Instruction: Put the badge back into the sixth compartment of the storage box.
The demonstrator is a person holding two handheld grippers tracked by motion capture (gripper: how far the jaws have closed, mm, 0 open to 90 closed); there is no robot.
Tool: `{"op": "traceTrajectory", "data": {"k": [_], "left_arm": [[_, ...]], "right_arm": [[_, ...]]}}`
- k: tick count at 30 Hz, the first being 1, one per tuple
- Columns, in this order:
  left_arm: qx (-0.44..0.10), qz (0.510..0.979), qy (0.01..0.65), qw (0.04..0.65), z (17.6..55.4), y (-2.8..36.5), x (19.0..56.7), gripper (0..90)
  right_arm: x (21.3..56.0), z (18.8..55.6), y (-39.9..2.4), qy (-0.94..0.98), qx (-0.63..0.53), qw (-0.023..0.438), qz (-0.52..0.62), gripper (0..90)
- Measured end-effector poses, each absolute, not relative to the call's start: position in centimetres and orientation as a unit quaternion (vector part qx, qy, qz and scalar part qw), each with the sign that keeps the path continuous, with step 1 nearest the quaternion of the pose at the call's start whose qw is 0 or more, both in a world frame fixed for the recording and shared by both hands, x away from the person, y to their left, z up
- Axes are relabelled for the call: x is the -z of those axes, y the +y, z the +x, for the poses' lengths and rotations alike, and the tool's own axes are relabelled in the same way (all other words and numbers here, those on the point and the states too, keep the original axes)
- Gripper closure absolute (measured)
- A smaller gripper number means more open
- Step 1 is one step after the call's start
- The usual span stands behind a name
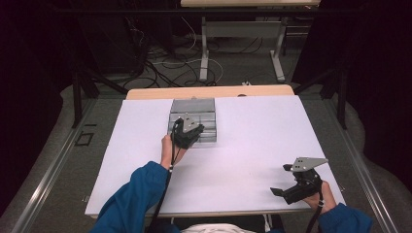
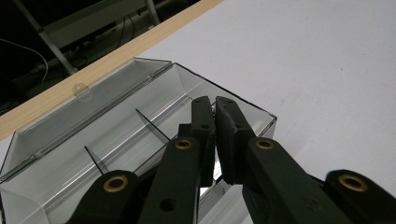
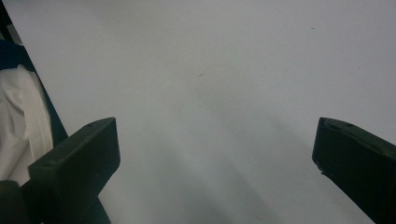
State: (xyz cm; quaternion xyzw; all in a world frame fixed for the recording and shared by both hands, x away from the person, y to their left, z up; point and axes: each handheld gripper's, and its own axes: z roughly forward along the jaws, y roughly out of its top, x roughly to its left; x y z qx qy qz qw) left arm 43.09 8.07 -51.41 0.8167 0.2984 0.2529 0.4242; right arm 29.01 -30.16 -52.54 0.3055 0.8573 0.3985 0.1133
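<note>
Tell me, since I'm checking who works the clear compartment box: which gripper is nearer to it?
Left. The left gripper is at the clear box, jaws shut over its near wall. The right gripper sits far off, near the table's right front corner.

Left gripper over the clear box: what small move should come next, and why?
Probably a short lift straight up and back. The left gripper has its jaws nearly shut, tips down inside the end compartment of the open clear plastic box; whether they pinch something small is too hard to tell. The right gripper is open over bare white table, so it has nothing to do yet.
</note>
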Motion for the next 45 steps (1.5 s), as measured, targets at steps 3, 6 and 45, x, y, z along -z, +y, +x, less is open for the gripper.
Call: {"op": "traceTrajectory", "data": {"k": [3,6,45], "left_arm": [[-0.249,0.817,0.301,0.424,43.4,7.9,51.6,86.9],[-0.249,0.815,0.304,0.425,43.7,7.7,51.7,87.0],[-0.219,0.831,0.320,0.399,46.0,6.8,54.0,86.9]], "right_arm": [[52.5,29.0,-30.2,0.857,-0.398,0.113,0.306,0.6],[52.6,29.0,-30.1,0.853,-0.402,0.116,0.312,0.6],[52.6,29.1,-30.1,0.858,-0.398,0.114,0.304,0.7]]}}
